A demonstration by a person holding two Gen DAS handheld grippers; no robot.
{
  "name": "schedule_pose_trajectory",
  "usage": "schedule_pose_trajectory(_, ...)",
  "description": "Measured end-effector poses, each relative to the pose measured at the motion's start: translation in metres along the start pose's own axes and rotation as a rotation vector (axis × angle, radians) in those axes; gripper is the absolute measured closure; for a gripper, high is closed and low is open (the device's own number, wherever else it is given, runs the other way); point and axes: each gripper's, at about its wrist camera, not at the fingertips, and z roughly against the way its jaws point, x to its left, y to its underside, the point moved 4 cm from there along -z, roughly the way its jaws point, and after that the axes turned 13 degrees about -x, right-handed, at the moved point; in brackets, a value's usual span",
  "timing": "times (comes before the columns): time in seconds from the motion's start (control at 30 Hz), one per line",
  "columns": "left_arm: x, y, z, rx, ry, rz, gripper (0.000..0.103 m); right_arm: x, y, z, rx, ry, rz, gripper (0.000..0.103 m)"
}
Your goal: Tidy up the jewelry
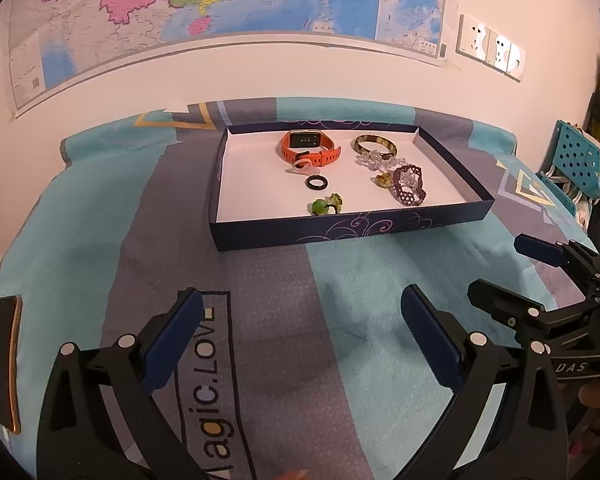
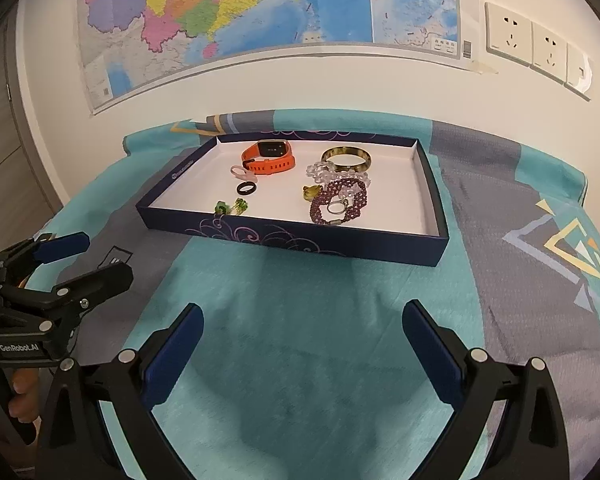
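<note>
Jewelry all inside tray (image 2: 380, 245) on surface: orange watch (image 2: 269, 157), bangle (image 2: 346, 159), black ring (image 2: 246, 188), purple bracelet (image 2: 340, 202). Nothing visible outside; task looks near done. Left tool (image 1: 302, 334) and right tool (image 2: 303, 346) both spread, empty.

Navy tray (image 2: 340, 246), white inside, holds orange watch (image 2: 269, 157), tortoiseshell bangle (image 2: 346, 159), purple beaded bracelet (image 2: 340, 201), black ring (image 2: 246, 188), green earrings (image 2: 231, 207), all lying flat.
</note>
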Motion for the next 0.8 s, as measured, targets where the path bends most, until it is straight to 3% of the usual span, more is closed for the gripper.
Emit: schedule_pose_trajectory(0.8, -0.0083, 0.0044, 0.0061, -0.011, 0.009, -0.027, 0.005, -0.0005, 0.0049, 0.0038, 0.006, 0.000, -0.008, 0.007)
